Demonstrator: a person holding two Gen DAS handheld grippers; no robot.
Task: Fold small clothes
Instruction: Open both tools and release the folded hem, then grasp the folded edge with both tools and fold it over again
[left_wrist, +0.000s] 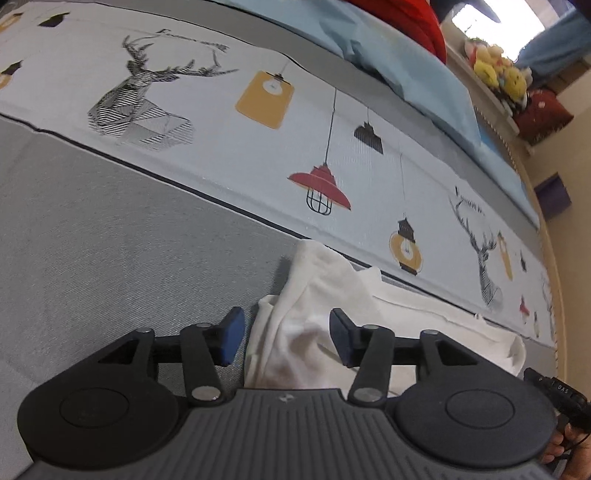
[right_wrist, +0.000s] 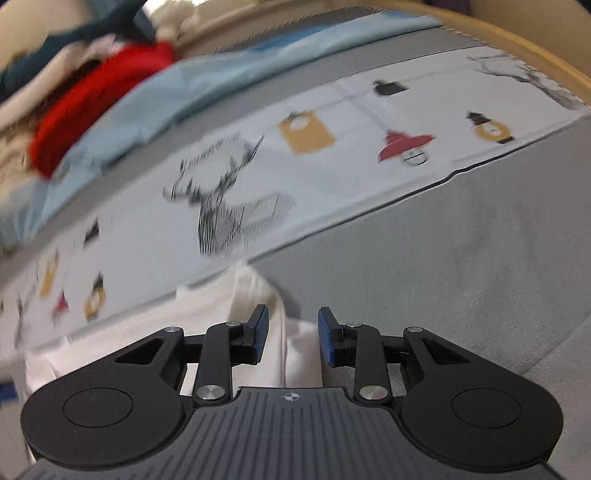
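A small white garment (left_wrist: 325, 317) lies crumpled on the grey bed cover, its left end bunched up. My left gripper (left_wrist: 286, 338) is open, its blue pads astride that bunched end without closing on it. In the right wrist view the same white garment (right_wrist: 236, 332) lies at the lower left. My right gripper (right_wrist: 291, 338) is open over its right end, with a fold of cloth between the pads. The view is blurred by motion.
The grey bed cover (left_wrist: 110, 236) has a pale band printed with deer heads and lamps (left_wrist: 321, 188). A light blue cloth (left_wrist: 399, 62) and a red garment (left_wrist: 406, 18) lie at the far side. Plush toys (left_wrist: 498, 70) sit on a shelf beyond the bed.
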